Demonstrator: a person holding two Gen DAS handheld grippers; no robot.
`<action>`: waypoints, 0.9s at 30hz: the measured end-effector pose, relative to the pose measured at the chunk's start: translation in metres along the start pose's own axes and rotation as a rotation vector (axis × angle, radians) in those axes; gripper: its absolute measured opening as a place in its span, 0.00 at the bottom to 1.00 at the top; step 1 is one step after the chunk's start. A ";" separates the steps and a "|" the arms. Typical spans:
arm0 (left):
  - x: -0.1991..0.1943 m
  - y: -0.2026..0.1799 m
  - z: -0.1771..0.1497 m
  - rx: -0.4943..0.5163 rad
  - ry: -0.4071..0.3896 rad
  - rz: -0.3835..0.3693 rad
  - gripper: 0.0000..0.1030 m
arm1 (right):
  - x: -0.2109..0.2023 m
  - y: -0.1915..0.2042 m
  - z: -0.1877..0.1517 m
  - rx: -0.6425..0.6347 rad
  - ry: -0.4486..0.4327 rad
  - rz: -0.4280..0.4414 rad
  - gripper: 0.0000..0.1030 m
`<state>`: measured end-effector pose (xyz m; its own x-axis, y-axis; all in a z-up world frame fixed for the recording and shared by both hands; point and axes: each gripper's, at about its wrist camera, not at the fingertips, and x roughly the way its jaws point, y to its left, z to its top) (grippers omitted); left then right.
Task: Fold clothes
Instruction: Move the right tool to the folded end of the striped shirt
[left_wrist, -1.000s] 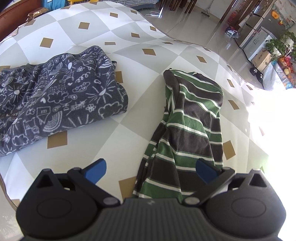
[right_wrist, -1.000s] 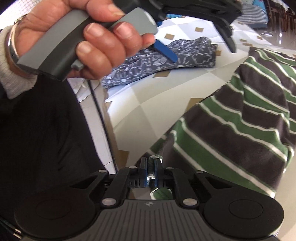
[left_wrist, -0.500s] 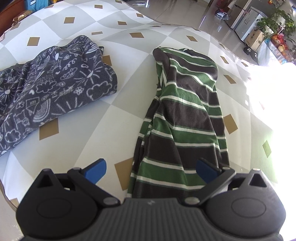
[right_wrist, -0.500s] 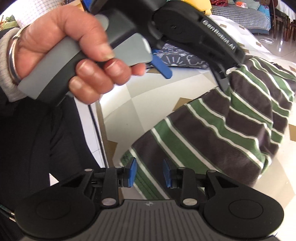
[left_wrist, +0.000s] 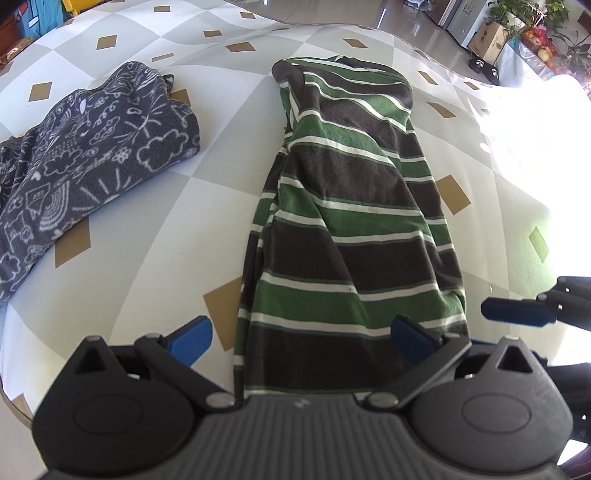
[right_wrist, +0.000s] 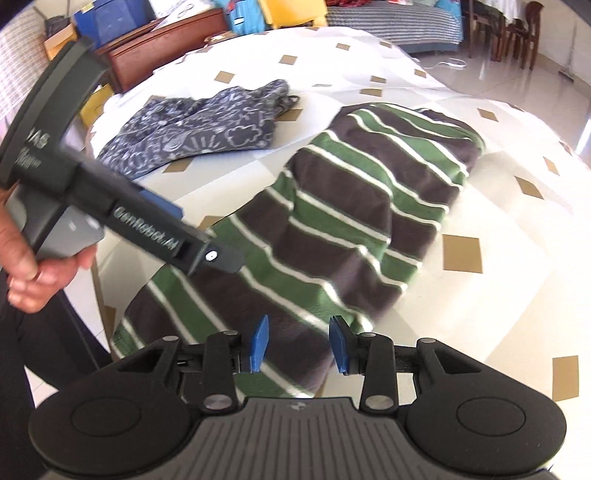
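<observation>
Green, brown and white striped knit garment (left_wrist: 351, 221) lies as a long narrow strip on our diamond-patterned table (left_wrist: 221, 155). Left gripper (left_wrist: 301, 338) and right gripper (right_wrist: 298, 341) hover spread, empty. Soft and limp, it's best pinched at near-hem corners.

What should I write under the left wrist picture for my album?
Open left claw above a striped shirt, patterned cloth beside it.

The shirt (left_wrist: 354, 221) has green, brown and white stripes; the blanket (left_wrist: 85, 173) is grey with white doodles; the fingers (right_wrist: 260, 343) are blue.
</observation>
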<state>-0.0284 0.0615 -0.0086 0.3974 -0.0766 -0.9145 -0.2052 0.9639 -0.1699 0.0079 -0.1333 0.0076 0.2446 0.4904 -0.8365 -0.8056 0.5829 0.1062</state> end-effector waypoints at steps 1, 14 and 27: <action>0.001 -0.001 0.000 0.002 -0.001 0.000 1.00 | 0.001 -0.006 0.002 0.024 -0.005 -0.011 0.35; 0.014 -0.020 -0.007 0.046 -0.006 -0.026 1.00 | 0.034 -0.057 0.031 0.200 -0.085 -0.158 0.36; 0.022 -0.024 -0.012 0.105 0.000 -0.013 1.00 | 0.080 -0.077 0.068 0.251 -0.162 -0.245 0.36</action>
<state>-0.0252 0.0343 -0.0287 0.3997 -0.0887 -0.9123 -0.1049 0.9843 -0.1417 0.1258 -0.0947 -0.0313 0.5114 0.4013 -0.7599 -0.5607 0.8259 0.0588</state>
